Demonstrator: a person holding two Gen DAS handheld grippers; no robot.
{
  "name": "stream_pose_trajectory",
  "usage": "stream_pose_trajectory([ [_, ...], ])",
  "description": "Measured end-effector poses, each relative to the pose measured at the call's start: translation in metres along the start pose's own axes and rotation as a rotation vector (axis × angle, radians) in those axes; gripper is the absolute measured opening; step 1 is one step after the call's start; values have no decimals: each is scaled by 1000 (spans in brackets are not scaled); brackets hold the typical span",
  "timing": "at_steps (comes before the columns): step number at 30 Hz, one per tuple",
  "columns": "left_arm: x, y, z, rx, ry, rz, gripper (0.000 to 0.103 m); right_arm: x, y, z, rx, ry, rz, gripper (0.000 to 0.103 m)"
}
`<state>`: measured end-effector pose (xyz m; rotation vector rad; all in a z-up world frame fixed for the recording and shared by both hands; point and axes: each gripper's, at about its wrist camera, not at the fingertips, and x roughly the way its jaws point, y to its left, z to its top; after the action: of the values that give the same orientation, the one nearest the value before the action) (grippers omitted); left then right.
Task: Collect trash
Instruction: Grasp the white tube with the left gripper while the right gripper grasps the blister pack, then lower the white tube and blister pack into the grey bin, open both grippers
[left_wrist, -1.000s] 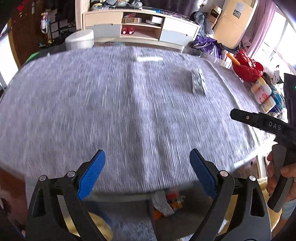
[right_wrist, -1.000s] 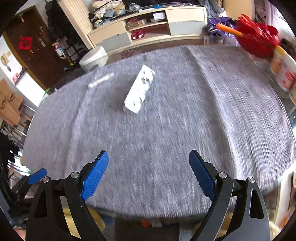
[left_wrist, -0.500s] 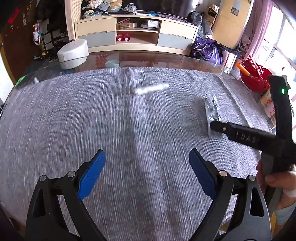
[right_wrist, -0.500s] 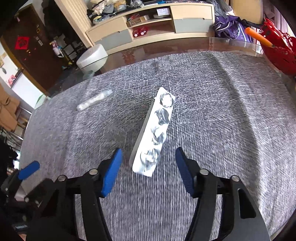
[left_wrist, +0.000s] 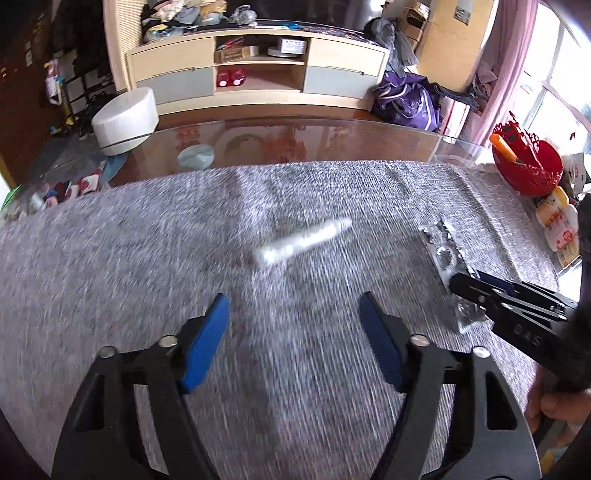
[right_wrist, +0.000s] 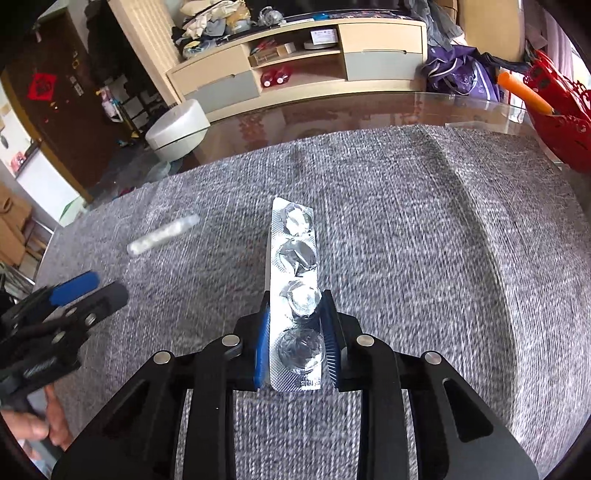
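Observation:
A silver blister pack (right_wrist: 295, 273) with torn-open pockets lies lengthwise on the grey cloth (right_wrist: 424, 258). My right gripper (right_wrist: 295, 339) is shut on its near end, one blue pad on each long edge. The pack also shows in the left wrist view (left_wrist: 443, 251), with the right gripper (left_wrist: 476, 291) over it. A small white tube (left_wrist: 301, 242) lies on the cloth ahead of my left gripper (left_wrist: 293, 343), which is open and empty. The tube also shows in the right wrist view (right_wrist: 162, 234), with the left gripper (right_wrist: 81, 291) near it.
A red basket (left_wrist: 528, 166) and yellow-capped bottles (left_wrist: 557, 225) stand at the table's right edge. Bare glass table (left_wrist: 295, 136) lies beyond the cloth. A white round stool (left_wrist: 125, 122) and a cluttered wooden cabinet (left_wrist: 258, 70) stand behind.
My right gripper moved forward over the blister pack and shut on its near end. My left gripper advanced toward the white tube and narrowed slightly, still open.

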<state>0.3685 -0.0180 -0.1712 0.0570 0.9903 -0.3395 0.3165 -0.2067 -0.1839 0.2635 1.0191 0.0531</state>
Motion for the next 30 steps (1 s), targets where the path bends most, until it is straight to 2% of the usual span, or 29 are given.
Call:
stream_pose_trajectory([
  [2, 10, -1, 8, 26, 4, -4, 57, 2, -2, 4, 9, 2, 8, 26],
  [12, 41, -4, 27, 109, 6, 20, 53, 8, -6, 13, 28, 14, 30, 26],
  [17, 40, -9, 26, 123, 2, 28, 16, 8, -5, 14, 31, 15, 26, 26],
  [21, 36, -18, 19, 157, 11, 23, 12, 6, -5, 12, 26, 18, 18, 26],
  [30, 7, -36, -14, 114, 43, -45, 11, -24, -6, -4, 4, 10, 24, 26],
])
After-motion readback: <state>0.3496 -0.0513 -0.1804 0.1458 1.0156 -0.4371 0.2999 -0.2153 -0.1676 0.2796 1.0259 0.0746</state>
